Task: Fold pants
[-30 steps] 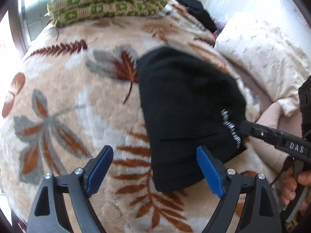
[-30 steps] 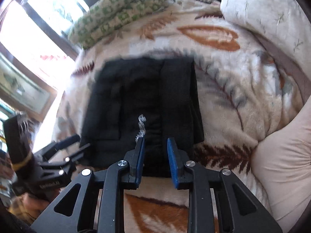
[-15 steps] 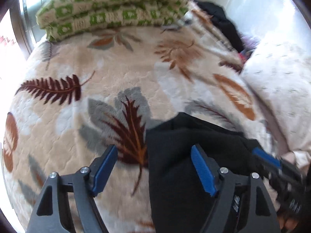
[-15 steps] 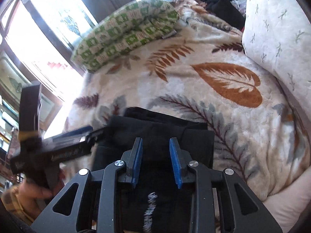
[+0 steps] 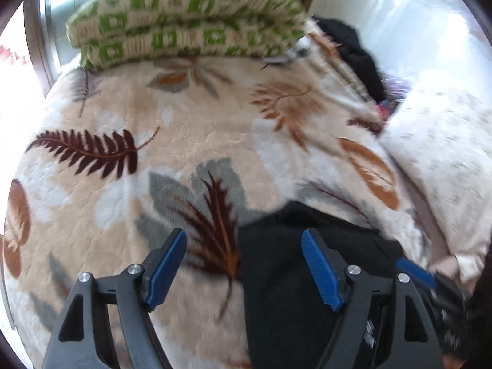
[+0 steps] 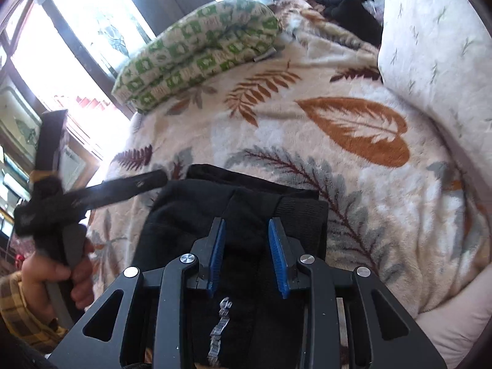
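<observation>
Folded black fabric pants (image 6: 246,212) lying on a bed covered with a cream plush blanket with brown and grey leaf prints (image 5: 190,141). In the left wrist view, left gripper (image 5: 244,264) with black arms and blue fingers (image 5: 167,264) spread wide, nothing between them; left finger over the blanket, right finger over the left edge of the pants (image 5: 295,276). To the right of these fingers, blurred, the blue tip of the right gripper (image 5: 415,272) above the same pants.

In the right wrist view, right gripper (image 6: 247,255) with blue fingers (image 6: 216,255) parted only a little, a narrow gap between them, directly over the folded pants. Cannot tell whether any cloth is caught between them. Below the fingers, small white lettering (image 6: 220,326) on the black cloth. To the left of the fingers, blurred, the left gripper (image 6: 132,184) held by a hand (image 6: 58,273) in a yellow checked sleeve, its tip just beside the far left corner of the pants.

Far ahead of the fingers, a folded green and white patterned quilt (image 6: 196,52) near the window. Ahead to the right, a white pillow with small sprig marks (image 6: 436,49) and a dark pile of clothing (image 6: 347,6).
</observation>
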The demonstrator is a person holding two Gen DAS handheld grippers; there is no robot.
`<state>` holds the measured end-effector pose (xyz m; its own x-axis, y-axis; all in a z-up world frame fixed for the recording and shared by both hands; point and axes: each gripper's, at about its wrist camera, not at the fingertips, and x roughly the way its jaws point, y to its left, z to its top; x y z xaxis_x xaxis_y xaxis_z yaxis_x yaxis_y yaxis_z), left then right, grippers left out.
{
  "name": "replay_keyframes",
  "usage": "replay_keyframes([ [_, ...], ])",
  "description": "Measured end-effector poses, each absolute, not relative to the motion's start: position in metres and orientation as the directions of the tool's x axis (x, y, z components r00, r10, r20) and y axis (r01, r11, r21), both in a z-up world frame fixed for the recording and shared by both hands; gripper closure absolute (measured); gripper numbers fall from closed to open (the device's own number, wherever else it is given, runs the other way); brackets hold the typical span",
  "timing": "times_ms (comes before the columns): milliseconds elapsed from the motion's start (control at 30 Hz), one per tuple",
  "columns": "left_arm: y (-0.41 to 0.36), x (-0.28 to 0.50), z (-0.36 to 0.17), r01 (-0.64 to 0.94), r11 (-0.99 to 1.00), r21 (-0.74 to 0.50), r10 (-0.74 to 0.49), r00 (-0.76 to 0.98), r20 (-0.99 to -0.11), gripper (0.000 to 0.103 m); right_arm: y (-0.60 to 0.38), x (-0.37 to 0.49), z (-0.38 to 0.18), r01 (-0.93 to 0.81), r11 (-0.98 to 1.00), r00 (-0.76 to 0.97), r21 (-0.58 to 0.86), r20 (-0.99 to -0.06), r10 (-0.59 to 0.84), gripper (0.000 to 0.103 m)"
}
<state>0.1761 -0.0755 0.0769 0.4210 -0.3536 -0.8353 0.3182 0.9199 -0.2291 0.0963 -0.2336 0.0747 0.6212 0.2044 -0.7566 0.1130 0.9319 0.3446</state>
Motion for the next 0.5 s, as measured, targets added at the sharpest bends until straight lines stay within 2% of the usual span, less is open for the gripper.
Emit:
replay_keyframes([
  [133, -0.073, 0.123, 0.078, 0.395, 0.896, -0.204, -0.372, 0.415, -0.83, 0.024, -0.225, 0.078, 0.072, 0.146, 0.931, 0.594, 0.333, -0.782, 0.187, 0.073],
  [267, -0.083, 0.101, 0.048, 0.421, 0.902, -0.095, -0.276, 0.392, -0.878, 0.021, -0.217, 0.073, 0.049, 0.141, 0.952, 0.535, 0.271, -0.83, 0.156, 0.071],
  [333, -0.069, 0.105, 0.039, 0.363, 0.914, -0.181, -0.323, 0.381, -0.866, 0.015, -0.215, 0.069, 0.046, 0.094, 0.966, 0.551, 0.239, -0.821, 0.15, 0.071],
  [400, -0.059, 0.108, 0.043, 0.316, 0.914, -0.254, -0.363, 0.358, -0.86, 0.017, -0.219, 0.065, 0.052, 0.099, 0.957, 0.555, 0.274, -0.813, 0.176, 0.071],
  [500, -0.058, 0.095, 0.061, 0.345, 0.919, -0.192, -0.331, 0.408, -0.85, 0.019, -0.222, 0.057, 0.067, 0.101, 0.951, 0.564, 0.293, -0.804, 0.187, 0.07],
])
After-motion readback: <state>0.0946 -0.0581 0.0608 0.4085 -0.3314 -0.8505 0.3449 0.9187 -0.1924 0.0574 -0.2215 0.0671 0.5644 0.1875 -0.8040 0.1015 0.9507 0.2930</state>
